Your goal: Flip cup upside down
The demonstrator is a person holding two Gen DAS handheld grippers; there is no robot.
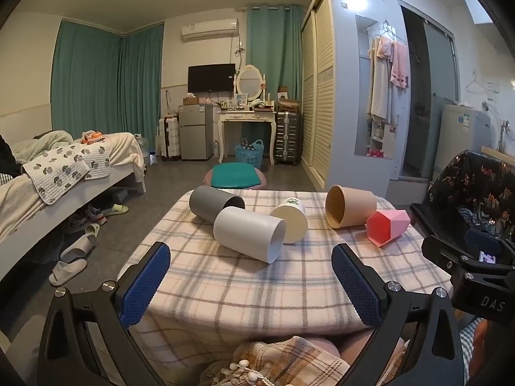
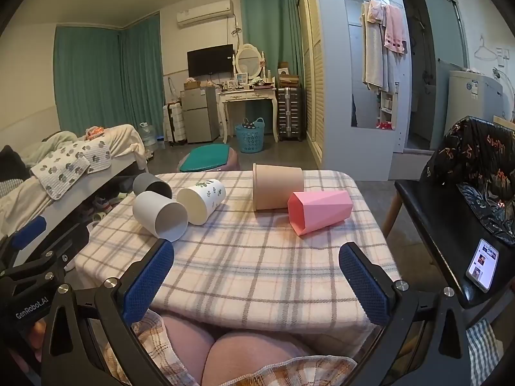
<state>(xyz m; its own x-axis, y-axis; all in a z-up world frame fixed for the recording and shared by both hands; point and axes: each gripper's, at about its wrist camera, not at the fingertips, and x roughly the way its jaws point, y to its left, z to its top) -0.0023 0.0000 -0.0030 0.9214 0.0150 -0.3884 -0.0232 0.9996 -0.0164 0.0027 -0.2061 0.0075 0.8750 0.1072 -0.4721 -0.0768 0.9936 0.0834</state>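
Where cups overlap, the grey cup (image 2: 151, 186) sits half hidden behind the white cup (image 2: 160, 215); left gripper (image 1: 251, 281) and right gripper (image 2: 257, 281) both gape, empty.

Five cups lie on their sides on the table (image 2: 225, 257). The plain cup (image 2: 160, 215) is nearest on the left, with the dark cup (image 2: 151, 186) just behind it and the leaf-printed cup (image 2: 201, 201) touching its right side. Farther right, the wide cup (image 2: 276, 186) lies behind the faceted cup (image 2: 317, 212), the two touching. A chair (image 2: 450, 225) stands right of the table, a phone (image 2: 482, 265) on its seat, and a bed (image 2: 64, 173) stands to the left
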